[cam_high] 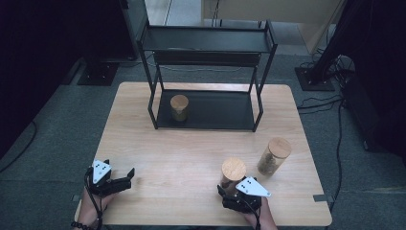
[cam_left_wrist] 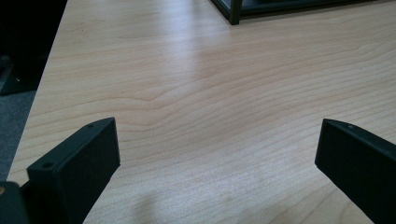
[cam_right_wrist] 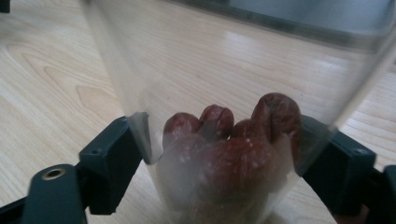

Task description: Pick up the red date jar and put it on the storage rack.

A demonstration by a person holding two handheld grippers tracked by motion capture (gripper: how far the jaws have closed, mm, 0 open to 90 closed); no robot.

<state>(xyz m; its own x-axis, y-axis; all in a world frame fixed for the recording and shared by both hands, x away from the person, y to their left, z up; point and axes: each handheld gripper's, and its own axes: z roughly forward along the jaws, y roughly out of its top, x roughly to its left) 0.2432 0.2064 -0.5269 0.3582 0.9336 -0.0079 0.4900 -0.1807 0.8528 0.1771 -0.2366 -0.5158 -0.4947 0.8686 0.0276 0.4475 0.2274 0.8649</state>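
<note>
Tongs on the right hand [cam_right_wrist: 219, 154] are clamped low on a clear jar [cam_right_wrist: 224, 140] w/ a wooden lid [cam_high: 233, 168]; right gripper view has both jaws pressed vs the glass wall near its base, dark red dried fruit [cam_right_wrist: 233, 144] packed between them. Jar stands on the surface [cam_high: 182, 158] at abt 5 o'clock of the top, just in front of that hand. Main risk imo: grip sits low and the jar is tall w/ a heavy-looking lid, so a quick lift could let it tip or pivot in the jaws; smooth glass may also slip if the squeeze is light. Second jar [cam_high: 274, 155] stands near, at abt 2 o'clock from the held one, apart but close enough that a swing to that side could knock it. Farther out at 12 o'clock, a black rack [cam_high: 206, 72] holds a third jar [cam_high: 179, 107] on its lower shelf; the top shelf edge could catch the lid if the jar goes in too high. Left tongs [cam_left_wrist: 215, 154] gape wide over bare wood at 7 o'clock, holding nothing, too far off to steady anything.
</note>
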